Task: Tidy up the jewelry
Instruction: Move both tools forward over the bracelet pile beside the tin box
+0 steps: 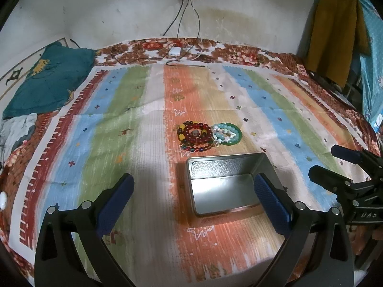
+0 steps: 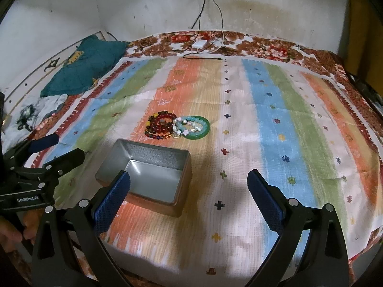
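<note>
A pile of jewelry lies on the striped cloth: dark red and amber bead bracelets beside a green bangle with pale blue and white beads on it. Just in front stands an open metal tin with nothing inside. My left gripper hovers open over the cloth, its right finger in front of the tin. The right gripper is open too, its left finger overlapping the tin's near corner. Each gripper shows at the edge of the other view.
The striped cloth covers a floral bedspread. A teal pillow and crumpled clothes lie at the left. Cables and a white charger sit by the wall. Yellow cloth hangs at the right. A hand holds the left gripper.
</note>
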Action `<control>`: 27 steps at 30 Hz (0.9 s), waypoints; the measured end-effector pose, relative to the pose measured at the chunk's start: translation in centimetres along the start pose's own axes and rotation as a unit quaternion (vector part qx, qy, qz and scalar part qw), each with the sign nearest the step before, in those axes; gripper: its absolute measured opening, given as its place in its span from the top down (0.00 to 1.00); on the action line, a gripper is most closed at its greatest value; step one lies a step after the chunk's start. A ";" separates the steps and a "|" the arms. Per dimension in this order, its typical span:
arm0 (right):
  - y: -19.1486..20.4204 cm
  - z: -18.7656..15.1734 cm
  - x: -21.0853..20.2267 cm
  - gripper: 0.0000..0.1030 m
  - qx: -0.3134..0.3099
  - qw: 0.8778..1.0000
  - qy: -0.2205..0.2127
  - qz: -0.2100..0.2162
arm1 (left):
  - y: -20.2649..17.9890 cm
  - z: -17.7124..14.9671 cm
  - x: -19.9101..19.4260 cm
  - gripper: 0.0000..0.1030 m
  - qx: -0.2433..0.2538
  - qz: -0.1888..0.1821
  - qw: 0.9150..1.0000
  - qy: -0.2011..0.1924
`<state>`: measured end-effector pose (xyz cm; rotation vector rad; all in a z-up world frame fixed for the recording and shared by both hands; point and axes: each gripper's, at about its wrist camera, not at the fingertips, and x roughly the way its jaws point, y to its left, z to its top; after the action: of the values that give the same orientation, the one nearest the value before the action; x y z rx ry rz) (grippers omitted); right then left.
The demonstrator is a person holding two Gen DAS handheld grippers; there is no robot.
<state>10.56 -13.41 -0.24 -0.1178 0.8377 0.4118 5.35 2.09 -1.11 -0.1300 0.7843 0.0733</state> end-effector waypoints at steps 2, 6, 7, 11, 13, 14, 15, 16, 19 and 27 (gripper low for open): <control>0.1 0.6 0.3 0.04 0.000 1.000 0.000 0.000 | 0.1 0.4 0.4 0.05 0.000 0.001 1.000 0.004; 0.1 1.3 0.8 0.04 0.002 1.000 0.002 0.002 | 0.5 1.3 1.4 0.05 -0.005 0.003 1.000 0.013; 0.1 1.6 0.9 0.04 0.002 1.000 0.004 0.003 | 0.7 1.6 1.8 0.05 -0.008 0.002 1.000 0.017; -0.2 2.4 1.5 0.04 0.007 1.000 0.008 0.006 | 1.1 2.5 2.9 0.05 -0.017 -0.003 0.999 0.030; -0.3 2.8 1.8 0.04 0.009 1.000 0.009 0.009 | 1.2 2.9 3.5 0.05 -0.018 -0.003 0.999 0.034; -0.3 2.9 1.9 0.04 0.009 1.000 0.009 0.009 | 1.2 3.2 3.8 0.05 -0.018 -0.004 0.999 0.037; -0.3 3.0 2.0 0.04 0.008 1.000 0.009 0.008 | 1.2 3.5 4.2 0.05 -0.018 -0.004 0.999 0.041; -0.4 3.2 2.2 0.04 0.008 1.000 0.010 0.008 | 1.3 3.6 4.4 0.05 -0.018 -0.004 0.999 0.043; -0.6 3.9 2.8 0.04 0.010 1.000 0.014 0.007 | 1.5 4.2 5.3 0.05 -0.022 -0.006 0.998 0.053; -1.1 5.3 4.2 0.04 0.022 0.999 0.025 0.017 | 2.6 5.5 7.6 0.05 -0.044 -0.020 0.995 0.082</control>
<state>17.18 -11.76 0.08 -0.0736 0.8988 0.4246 14.28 5.62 -2.87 -0.2374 0.9428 0.0607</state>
